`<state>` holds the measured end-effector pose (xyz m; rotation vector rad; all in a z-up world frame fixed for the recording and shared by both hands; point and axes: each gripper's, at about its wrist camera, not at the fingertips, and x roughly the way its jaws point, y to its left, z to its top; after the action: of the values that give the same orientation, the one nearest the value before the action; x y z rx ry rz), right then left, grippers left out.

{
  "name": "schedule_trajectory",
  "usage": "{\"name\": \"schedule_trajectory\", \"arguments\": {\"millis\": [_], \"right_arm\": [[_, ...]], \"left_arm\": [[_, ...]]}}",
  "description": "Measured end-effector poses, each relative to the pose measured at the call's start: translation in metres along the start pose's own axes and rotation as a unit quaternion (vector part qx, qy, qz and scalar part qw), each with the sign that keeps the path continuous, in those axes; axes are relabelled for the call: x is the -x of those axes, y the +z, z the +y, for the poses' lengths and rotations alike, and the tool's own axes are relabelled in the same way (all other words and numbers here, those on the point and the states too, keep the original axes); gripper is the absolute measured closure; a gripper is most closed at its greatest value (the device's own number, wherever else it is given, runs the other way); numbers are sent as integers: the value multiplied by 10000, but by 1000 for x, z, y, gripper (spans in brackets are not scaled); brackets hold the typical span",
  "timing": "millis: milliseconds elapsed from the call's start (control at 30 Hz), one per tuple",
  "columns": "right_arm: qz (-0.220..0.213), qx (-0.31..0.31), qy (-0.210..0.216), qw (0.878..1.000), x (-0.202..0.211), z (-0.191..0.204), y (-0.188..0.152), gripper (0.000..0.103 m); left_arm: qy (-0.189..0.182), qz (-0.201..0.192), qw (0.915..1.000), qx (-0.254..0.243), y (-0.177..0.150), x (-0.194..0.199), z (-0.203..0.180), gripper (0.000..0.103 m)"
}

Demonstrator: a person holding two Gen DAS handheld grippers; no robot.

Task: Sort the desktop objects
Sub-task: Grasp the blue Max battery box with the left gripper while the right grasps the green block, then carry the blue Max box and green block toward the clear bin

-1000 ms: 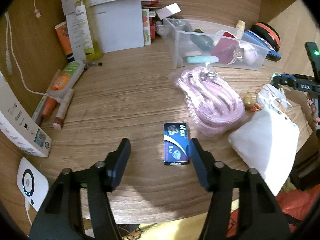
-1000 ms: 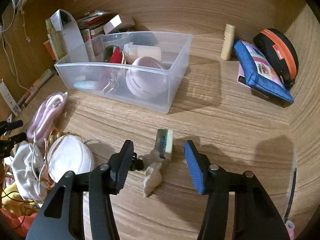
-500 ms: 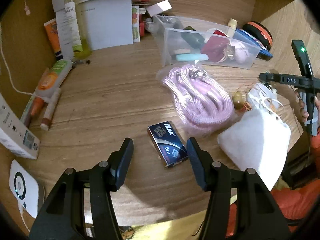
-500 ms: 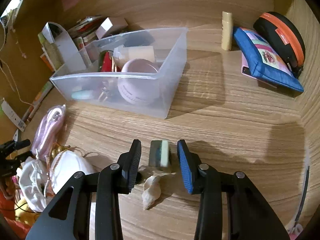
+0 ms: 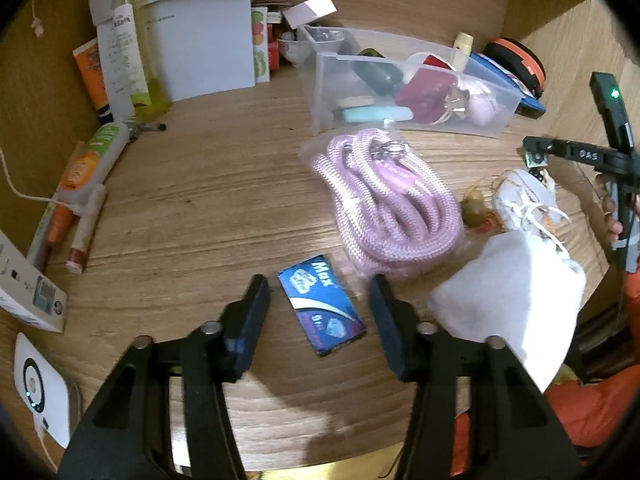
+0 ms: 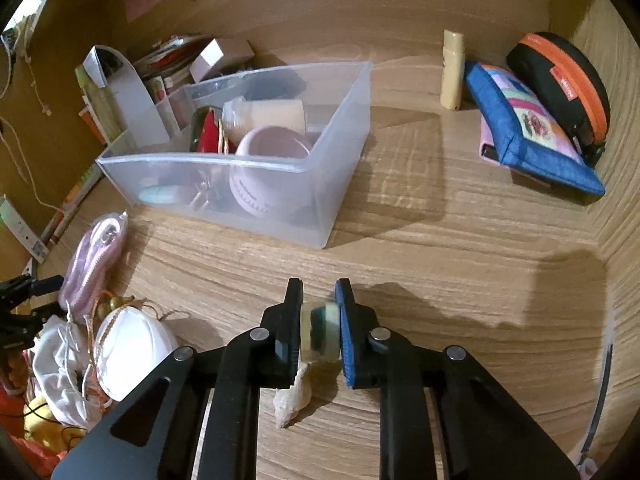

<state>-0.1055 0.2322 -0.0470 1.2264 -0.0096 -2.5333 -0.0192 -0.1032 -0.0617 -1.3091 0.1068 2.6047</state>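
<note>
While slanting toward upper left, blue box (image 5: 322, 309) lies between left gripper (image 5: 320, 300) fingers.

Both wrist views look steeply down, sharing the clear bin (image 5: 404, 80).

Small blue box (image 5: 322, 307) on the desk: white brand lettering "Max", with smaller print below too blurred to read. Black bar of the other gripper (image 5: 582, 155), at right in the left wrist view: white letters "DAS". Papers and tubes at the back: print illegible.
</note>
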Motion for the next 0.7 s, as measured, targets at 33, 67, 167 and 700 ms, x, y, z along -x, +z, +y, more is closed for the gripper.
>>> {"name": "schedule_trajectory", "arguments": {"millis": [33, 67, 167, 700], "right_arm": [[-34, 12, 16, 10000, 3, 1, 1, 88], [-49, 25, 22, 10000, 4, 1, 2, 88], [-152, 80, 13, 9999, 11, 4, 5, 90], [-501, 146, -123, 9986, 35, 2, 16, 92]], "left_arm": [[82, -11, 10000, -10, -1, 1, 2, 74], [160, -18, 9999, 17, -2, 2, 5, 77], [251, -50, 9994, 240, -4, 5, 17, 77], [208, -855, 9942, 622, 45, 30, 29, 77]]}}
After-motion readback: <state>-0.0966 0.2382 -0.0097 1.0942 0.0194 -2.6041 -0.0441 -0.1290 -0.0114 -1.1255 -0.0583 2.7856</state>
